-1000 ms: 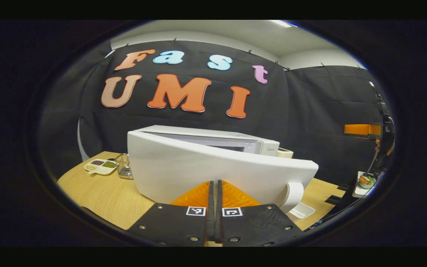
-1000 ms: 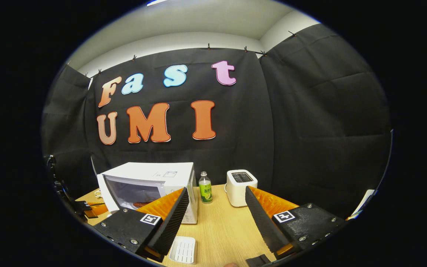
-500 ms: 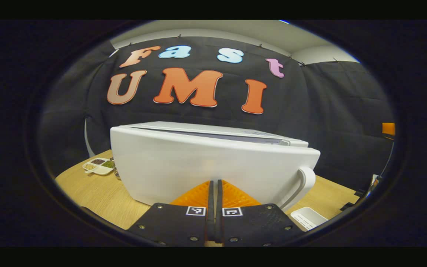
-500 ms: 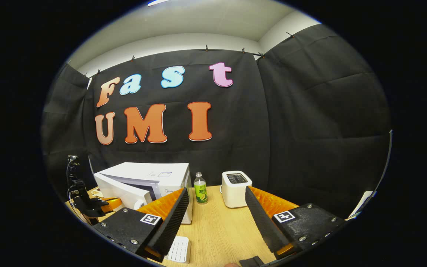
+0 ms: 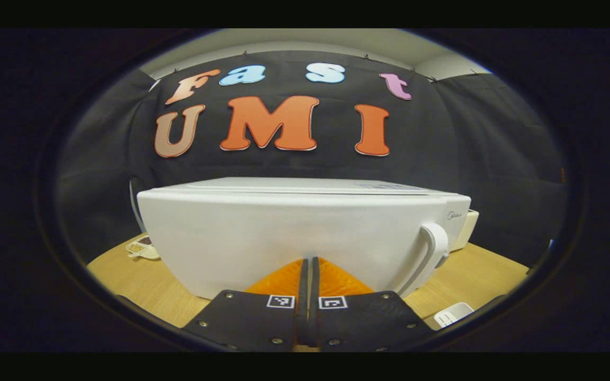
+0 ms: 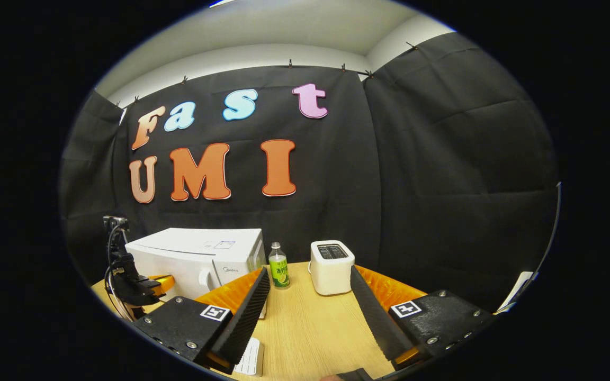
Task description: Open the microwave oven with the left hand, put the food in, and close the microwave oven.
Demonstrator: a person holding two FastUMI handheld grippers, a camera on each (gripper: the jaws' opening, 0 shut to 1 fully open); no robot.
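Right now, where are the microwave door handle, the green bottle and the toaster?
door handle (image 5: 432,248), left gripper view, on its curved grip.
green bottle (image 6: 278,271), right gripper view, on its label.
toaster (image 6: 330,272), right gripper view, on its front face.

We are in a staged recording booth dressed as a kitchen corner. Black cloth (image 6: 442,159) clipped along its top edge forms the walls, with plain white wall and ceiling above. A wooden tabletop (image 6: 310,328) carries a white microwave oven (image 6: 194,254), a white toaster (image 6: 331,267), a green-labelled bottle (image 6: 278,267) and a divided snack dish (image 5: 143,247).
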